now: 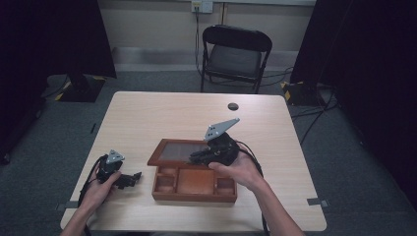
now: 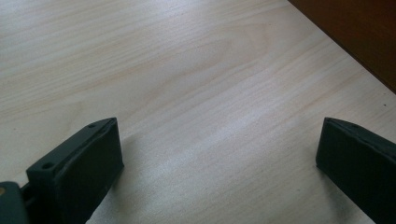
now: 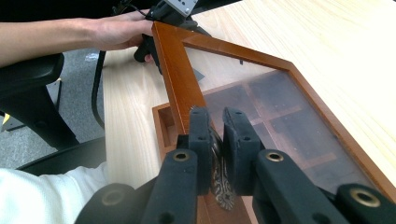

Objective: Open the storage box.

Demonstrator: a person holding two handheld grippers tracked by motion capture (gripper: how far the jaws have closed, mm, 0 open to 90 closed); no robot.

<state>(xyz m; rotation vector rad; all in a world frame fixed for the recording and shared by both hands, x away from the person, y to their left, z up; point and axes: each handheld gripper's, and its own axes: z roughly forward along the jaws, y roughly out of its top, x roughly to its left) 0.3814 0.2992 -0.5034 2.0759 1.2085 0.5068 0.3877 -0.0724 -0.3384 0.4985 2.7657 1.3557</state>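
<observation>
Wooden box sits near the front middle of the desk, lid partly raised, hinged along the far edge and tilted up over the compartments. Whether it's going up or coming down I can't tell.

Right tool is clenched on the small brass latch at the lid's front edge, jaws nearly together with the metal tab between them. In the high view the right tool sits over the middle of the lid, with the hand just behind it.

Left tool is released, jaws wide apart with only bare desk between them, resting on the desk just left of the box, not touching it. It isn't bracing the box.

Judgement: grip on the latch is done, lid is mid-swing. Left: carry the lid to its end position and let go. Compartments look empty from above, though the lid shades the back row.
</observation>
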